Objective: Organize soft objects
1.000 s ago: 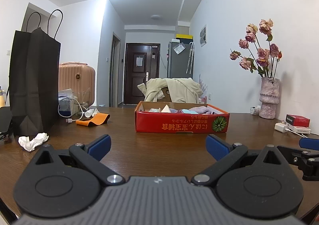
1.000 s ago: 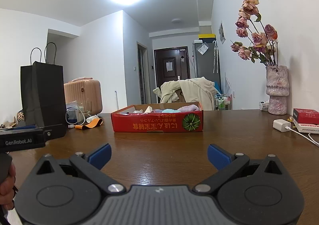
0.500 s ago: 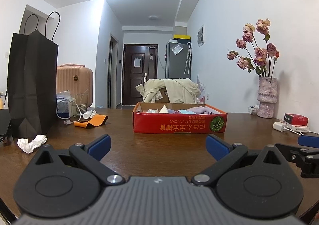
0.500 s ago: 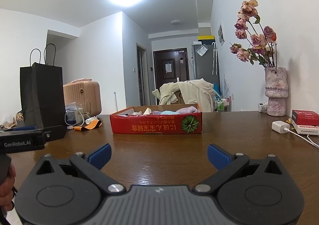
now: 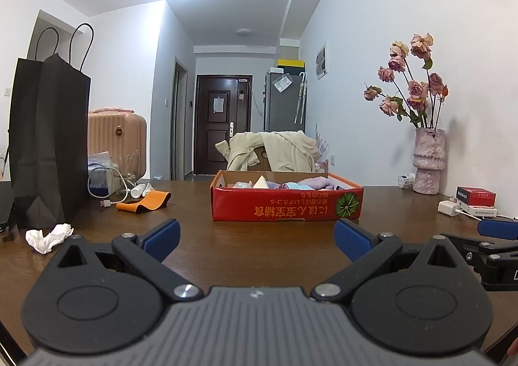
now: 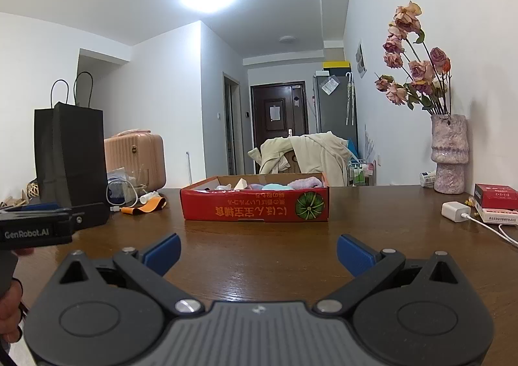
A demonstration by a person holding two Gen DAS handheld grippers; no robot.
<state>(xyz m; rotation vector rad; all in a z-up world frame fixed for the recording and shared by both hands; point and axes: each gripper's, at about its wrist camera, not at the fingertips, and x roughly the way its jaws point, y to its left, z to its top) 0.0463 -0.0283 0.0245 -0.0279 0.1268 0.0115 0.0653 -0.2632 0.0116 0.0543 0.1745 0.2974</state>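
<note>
Two hand-held grippers face a shallow red cardboard box [image 5: 286, 205] near the middle of the wooden table [image 5: 259, 246]; the soft objects [image 5: 293, 185] lie inside it, apparently folded cloths in lilac, blue and white, though the low view hides most of them. Chief risks, as judged from here: a reach over the low near wall could catch the rim and shove the light box along the table, and a wide reach on the right could snag the charger cable [image 6: 492, 226]. The left gripper [image 5: 257, 234] and the right gripper [image 6: 258, 251] both stand wide apart at the pads, holding and touching nothing
</note>
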